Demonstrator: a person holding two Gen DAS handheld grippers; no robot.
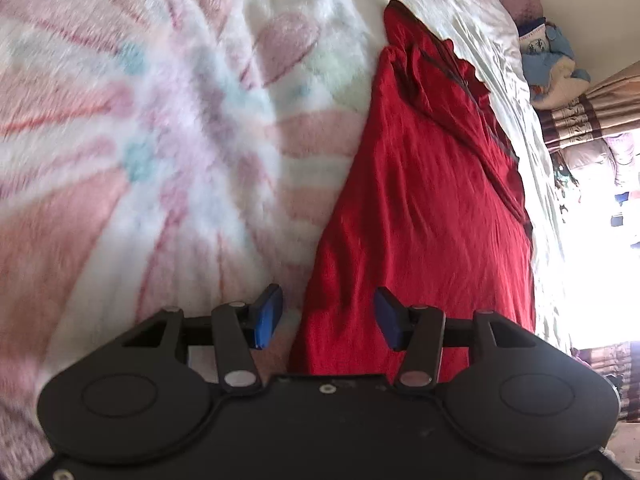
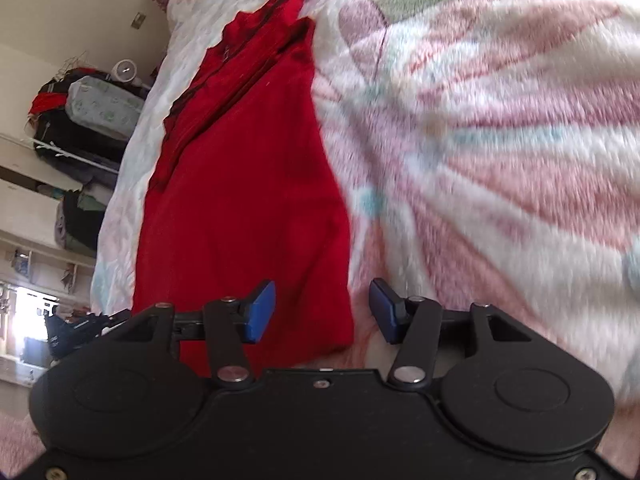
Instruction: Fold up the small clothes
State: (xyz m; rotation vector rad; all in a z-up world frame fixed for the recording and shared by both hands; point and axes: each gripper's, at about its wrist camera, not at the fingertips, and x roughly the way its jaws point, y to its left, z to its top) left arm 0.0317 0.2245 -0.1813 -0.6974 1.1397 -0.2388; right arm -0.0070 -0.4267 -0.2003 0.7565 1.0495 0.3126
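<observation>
A red garment [image 1: 424, 184] lies folded lengthwise into a long strip on a fluffy pink-and-white blanket [image 1: 152, 128]. Its collar end is far from me, its hem end close. In the left wrist view my left gripper [image 1: 328, 318] hovers over the garment's near left edge, its blue pads [image 1: 266, 318] wide apart with nothing pinched. In the right wrist view the same red garment [image 2: 240, 184] runs up the left side. My right gripper [image 2: 322, 312] stands open over its near right edge, and its pads [image 2: 260, 312] press on nothing.
The blanket [image 2: 500, 128] covers a bed with a pale floral sheet [image 1: 520, 92] along the garment's far side. Beyond the bed are shelves piled with clothes [image 2: 80, 120], a curtain [image 1: 592, 116], a bright window [image 1: 600, 240] and a stuffed toy [image 1: 552, 64].
</observation>
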